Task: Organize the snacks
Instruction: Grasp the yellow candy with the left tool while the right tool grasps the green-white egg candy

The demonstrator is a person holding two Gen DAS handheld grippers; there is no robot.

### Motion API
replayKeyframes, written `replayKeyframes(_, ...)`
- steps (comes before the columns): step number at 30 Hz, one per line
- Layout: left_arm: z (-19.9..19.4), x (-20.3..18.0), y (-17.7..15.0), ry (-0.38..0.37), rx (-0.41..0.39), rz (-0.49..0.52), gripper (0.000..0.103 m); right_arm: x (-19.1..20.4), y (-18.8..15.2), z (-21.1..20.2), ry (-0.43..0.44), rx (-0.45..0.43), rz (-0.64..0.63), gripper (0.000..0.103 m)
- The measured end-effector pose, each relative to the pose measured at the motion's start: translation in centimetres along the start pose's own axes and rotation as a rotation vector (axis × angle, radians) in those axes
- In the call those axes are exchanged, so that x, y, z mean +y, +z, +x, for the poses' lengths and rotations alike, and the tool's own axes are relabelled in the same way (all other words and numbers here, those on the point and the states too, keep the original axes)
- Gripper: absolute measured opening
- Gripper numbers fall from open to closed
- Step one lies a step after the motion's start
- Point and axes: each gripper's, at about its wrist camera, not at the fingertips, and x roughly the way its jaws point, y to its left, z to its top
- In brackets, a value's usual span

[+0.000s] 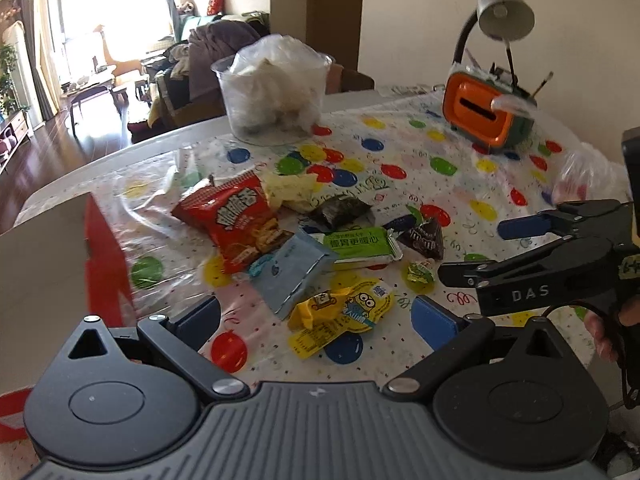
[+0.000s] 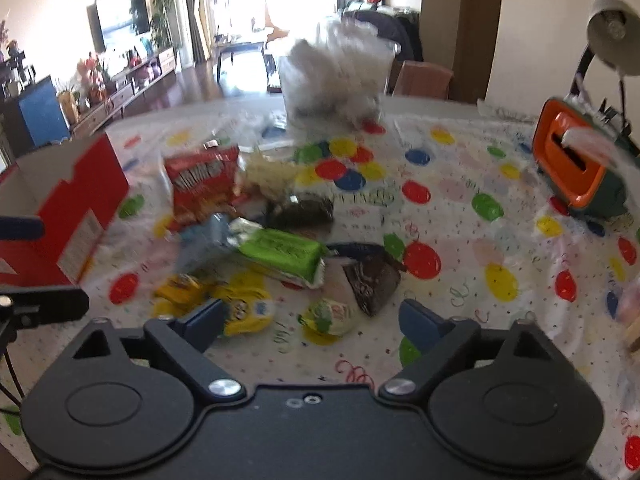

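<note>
Both hand-held grippers, left (image 1: 316, 316) and right (image 2: 312, 318), stand apart and empty above the counter (image 1: 400, 200). The snack pile (image 1: 304, 240) lies just ahead of them, the red box (image 1: 100, 256) to the left. The approach seems underway; next comes closing on one packet.

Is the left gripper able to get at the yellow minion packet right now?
Probably yes: the left gripper is open and empty, and the yellow packet lies uncovered just ahead between its fingers.
</note>
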Motion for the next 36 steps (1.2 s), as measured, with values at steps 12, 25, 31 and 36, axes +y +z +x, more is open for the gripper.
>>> replayKeyframes(12,7.0,-0.9,1.1,0.029,0.11,0.023,0.085,-2.4,-1.0,6.1,0.064,0.109,0.007,0.074)
replayKeyframes(25,11.5,-0.2,1.3,0.02,0.234,-0.02,0.064,-2.6,-0.8,8.4,0.062,0.122,-0.014,0.06)
replayKeyframes(31,12.3,0.3,1.1,0.028,0.264,-0.067,0.048,-1.8,-0.9,8.5,0.031,0.117,-0.079,0.052)
replayKeyframes(36,12.4,1.0,1.0,0.024,0.275,-0.115,0.034,-1.8,-1.1,8.4,0.024,0.106,-0.096,0.048)
